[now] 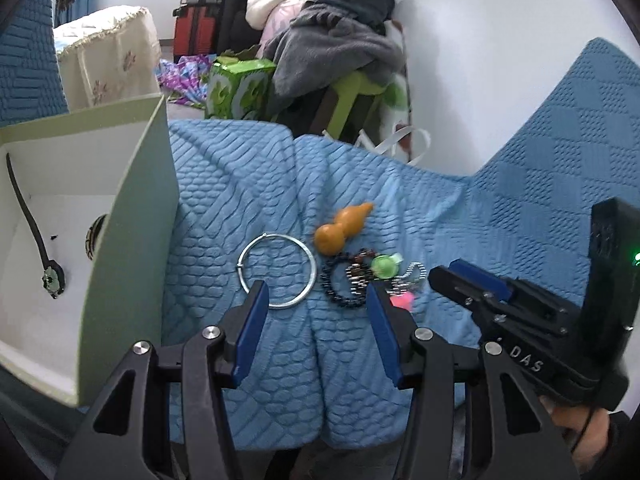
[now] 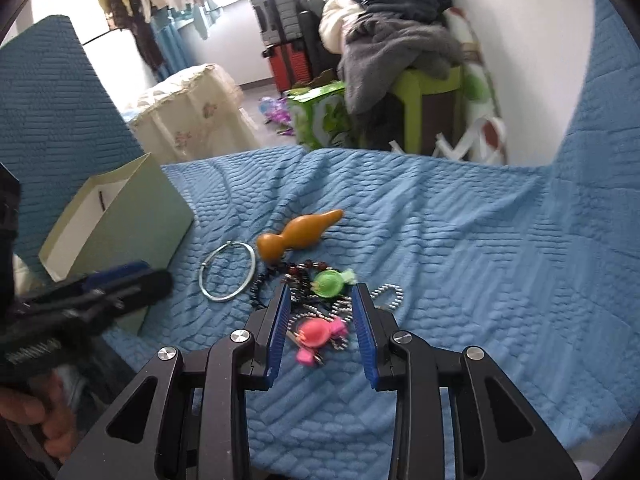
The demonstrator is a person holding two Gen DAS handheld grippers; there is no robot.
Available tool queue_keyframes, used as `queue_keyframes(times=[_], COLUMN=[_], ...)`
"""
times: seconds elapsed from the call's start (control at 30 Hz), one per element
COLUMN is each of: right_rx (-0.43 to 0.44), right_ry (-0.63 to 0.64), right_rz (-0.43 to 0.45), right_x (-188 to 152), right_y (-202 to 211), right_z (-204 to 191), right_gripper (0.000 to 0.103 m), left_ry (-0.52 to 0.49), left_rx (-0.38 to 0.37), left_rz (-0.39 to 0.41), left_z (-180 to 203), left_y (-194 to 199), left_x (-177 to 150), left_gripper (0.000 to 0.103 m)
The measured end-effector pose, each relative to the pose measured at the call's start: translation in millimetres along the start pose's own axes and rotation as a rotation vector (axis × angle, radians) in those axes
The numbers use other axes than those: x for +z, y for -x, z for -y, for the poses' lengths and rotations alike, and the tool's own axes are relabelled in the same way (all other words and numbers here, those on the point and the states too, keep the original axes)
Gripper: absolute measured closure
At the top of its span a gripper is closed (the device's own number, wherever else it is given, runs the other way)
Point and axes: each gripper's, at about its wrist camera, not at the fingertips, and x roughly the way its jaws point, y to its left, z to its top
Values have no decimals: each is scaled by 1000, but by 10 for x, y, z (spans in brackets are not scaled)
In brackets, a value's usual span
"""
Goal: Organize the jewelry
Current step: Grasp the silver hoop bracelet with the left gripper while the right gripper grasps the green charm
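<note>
Jewelry lies in a loose cluster on a blue quilted bedspread [image 1: 248, 184], beside an open pale green box [image 1: 132, 216] with a white inside. A thin silver bangle [image 1: 277, 271] sits nearest the box, lying flat as an open ring. Just beyond it rests an orange gourd-shaped charm [image 1: 340, 227], smooth and glossy, narrow end pointing away. A dark beaded bracelet [image 1: 340, 284] curls beside the bangle, tangled with reddish-brown beads, a round green trinket [image 2: 329, 283], a chain of small silvery links [image 2: 386, 294] and a pink trinket [image 2: 316, 334] with keys or metal bits under it. Inside the box, a dark strap with a small green-centred pendant [image 1: 51, 282] lies against the white floor, and a striped round piece [image 1: 95, 236] shows partly behind the box wall.

The left tool [image 1: 316, 300] hovers over the bedspread with its blue-padded fingers apart; one fingertip overlaps the bangle's rim in the left wrist view, and nothing is gripped. The right tool [image 2: 320, 300] hangs above the tangled pile, its fingers also apart and framing the pink and green trinkets without pressing on them. A hand [image 2: 44, 412] grips the left tool's handle at the lower left of the right wrist view.
</note>
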Motion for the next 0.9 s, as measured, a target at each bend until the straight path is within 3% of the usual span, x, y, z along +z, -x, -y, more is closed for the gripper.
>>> queue_keyframes(times=[0.2, 0.27, 0.3, 0.77, 0.87, 0.9], right_rx=[43, 39, 35, -45, -43, -35], right_ry=[12, 29, 36, 129, 122, 105], right_rz=[-61, -77, -86, -125, -121, -123], right_x=[28, 41, 43, 81, 76, 75], right_y=[-282, -367, -419, -725, -710, -702], right_z=[46, 48, 53, 11, 12, 36], right_gripper=[74, 74, 74, 75, 89, 89], left_ry=[16, 14, 14, -3, -11, -12], left_rx=[66, 77, 84, 150, 166, 168], left_rz=[-50, -54, -57, -122, -130, -133], left_z=[-51, -59, -69, -107, -100, -101], left_y=[-256, -307, -329, -632, -692, -713], left_x=[29, 26, 24, 43, 59, 60], left_gripper=[50, 29, 27, 25, 25, 25])
